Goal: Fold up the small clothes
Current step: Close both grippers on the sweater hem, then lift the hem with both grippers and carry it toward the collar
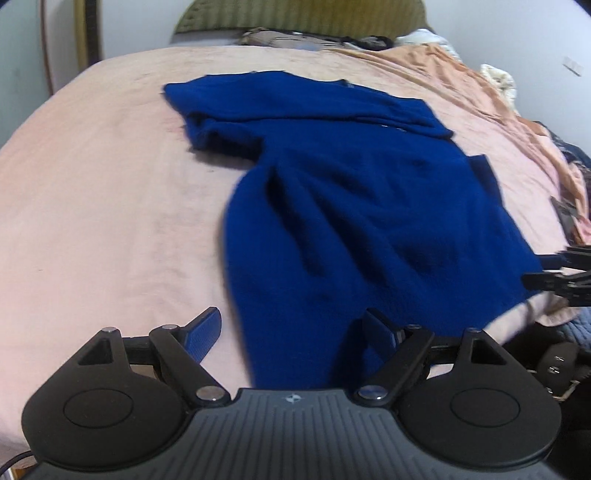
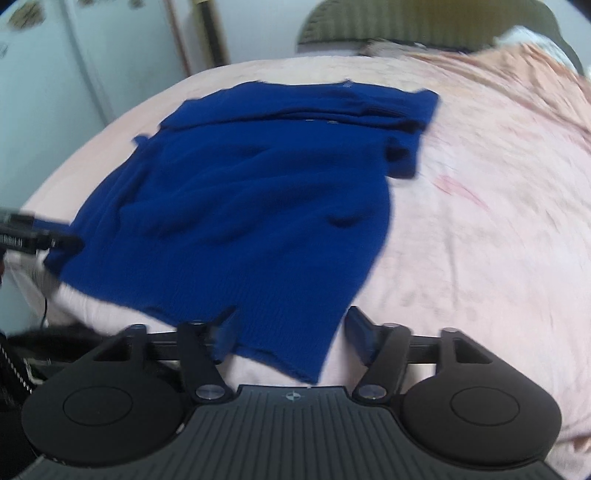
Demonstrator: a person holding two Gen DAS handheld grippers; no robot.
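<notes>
Blue garment: a deep blue knitted top (image 1: 354,192) lies spread on the bed, its body flat with a few soft creases, its far part folded over into a thick band across the width.
Where it lies: in the left wrist view it fills the middle and right of the bed, its near hem running down to the gripper; in the right wrist view (image 2: 236,192) it fills the middle and left.
Bed cover: pale pink sheet (image 1: 96,206), smooth on the left, rumpled into peach folds at the far right.
Left gripper: the left gripper (image 1: 295,332) has its jaws spread wide at the near hem; one blue pad sits over bare sheet to the left of the cloth, the other over the cloth itself. The pads do not press together on the fabric.
Right gripper: the right gripper (image 2: 291,328) has its jaws apart at the near right corner of the top; the corner of the hem lies between the pads, and whether either pad touches it cannot be told through the blur. No pinch shows.
Each seen by the other: the left gripper's tips enter the right wrist view at the left edge, by the garment's near left corner.
Far end: an olive-green ribbed headboard (image 1: 303,18) stands behind a heap of mixed clothes (image 1: 295,38).
Sharpness: both views are blurred.
</notes>
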